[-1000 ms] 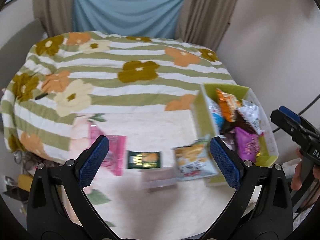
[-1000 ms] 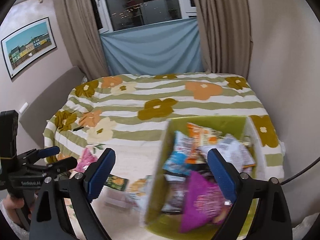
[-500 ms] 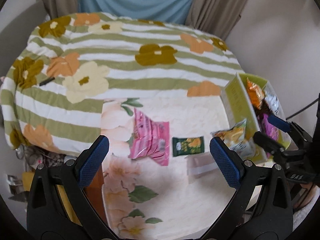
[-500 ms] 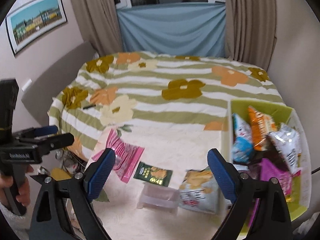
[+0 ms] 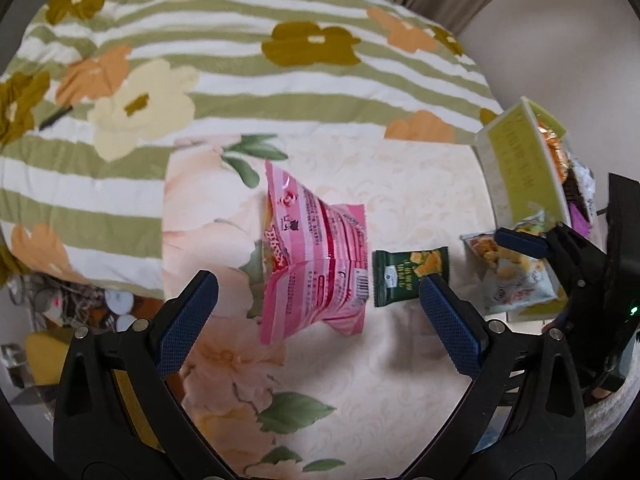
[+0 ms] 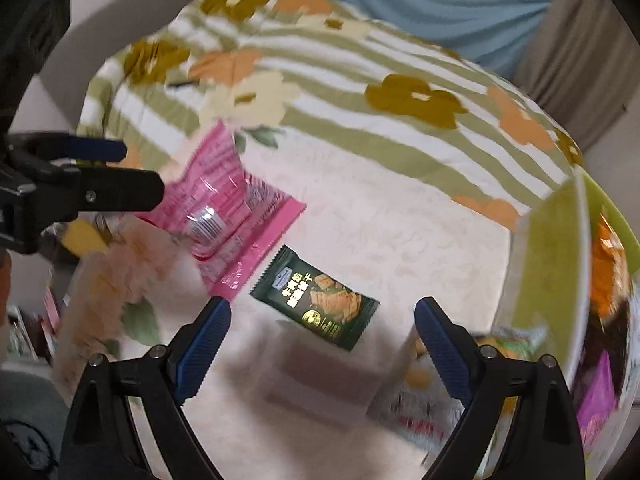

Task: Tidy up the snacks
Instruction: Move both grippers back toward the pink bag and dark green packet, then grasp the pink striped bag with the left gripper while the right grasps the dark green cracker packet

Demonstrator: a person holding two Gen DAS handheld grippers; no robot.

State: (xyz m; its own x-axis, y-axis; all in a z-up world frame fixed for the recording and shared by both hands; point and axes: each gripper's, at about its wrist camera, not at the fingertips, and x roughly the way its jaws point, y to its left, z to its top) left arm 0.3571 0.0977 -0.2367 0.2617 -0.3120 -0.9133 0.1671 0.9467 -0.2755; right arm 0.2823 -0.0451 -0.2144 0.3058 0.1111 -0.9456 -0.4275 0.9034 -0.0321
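A pink snack bag (image 5: 316,256) lies on the cream floral cloth, just ahead of my open, empty left gripper (image 5: 318,320). A small dark green cracker packet (image 5: 408,274) lies to its right, beside the left gripper's right finger. In the right wrist view the green packet (image 6: 316,298) lies just ahead of my open, empty right gripper (image 6: 322,344), with the pink bag (image 6: 232,208) further left. A pale chip bag (image 5: 512,272) leans at the green bin (image 5: 520,164), which holds several snacks. A blurred clear box (image 6: 320,384) lies between the right fingers.
The green bin (image 6: 548,264) stands at the right edge of the bed. The striped flowered blanket (image 5: 240,60) covers the far side. Clutter (image 5: 80,304) lies on the floor past the bed's left edge. The other gripper (image 6: 80,188) reaches in from the left.
Both grippers have moved down and closer to the bed. The left one now hovers over the pink bag, the right one has swung left from the bin to the green packet.
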